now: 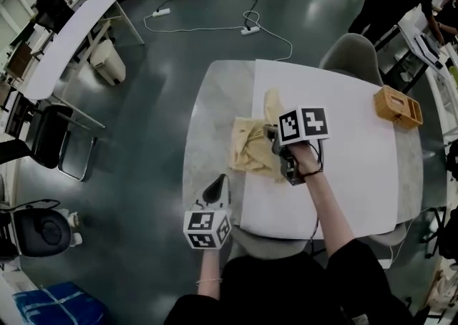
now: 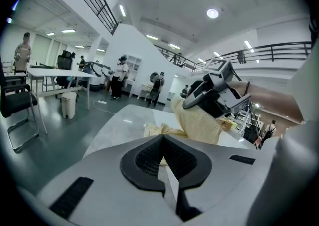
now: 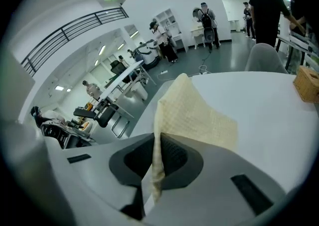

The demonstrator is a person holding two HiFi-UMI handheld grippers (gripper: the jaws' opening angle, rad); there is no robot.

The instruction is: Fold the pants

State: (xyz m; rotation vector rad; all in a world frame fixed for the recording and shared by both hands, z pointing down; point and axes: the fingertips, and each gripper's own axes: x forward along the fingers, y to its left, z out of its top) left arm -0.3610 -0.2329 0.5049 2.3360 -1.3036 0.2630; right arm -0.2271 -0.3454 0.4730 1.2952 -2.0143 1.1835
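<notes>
Dark, glossy floor runs through an open hall, with a power strip (image 1: 250, 29) and its cables lying on it, a long white table (image 1: 68, 37) off to the left, and people standing at the far end. Nearer stands a rounded grey table (image 1: 207, 102) with a white sheet (image 1: 343, 166) spread over most of its top. The only print to be seen is the black-and-white square markers on the two gripper cubes (image 1: 304, 124), which carry patterns and no words. A small orange-brown box (image 1: 397, 107) sits by the sheet's far right corner. The pale yellow pants (image 1: 250, 146) lie crumpled across the sheet's left edge, partly on the bare grey top. The right gripper (image 1: 272, 134) has its jaws clamped on a fold of the cloth, which stands up from the heap. The left gripper (image 1: 217, 186) hangs at the table's near left edge, its jaws closed together with nothing between them
</notes>
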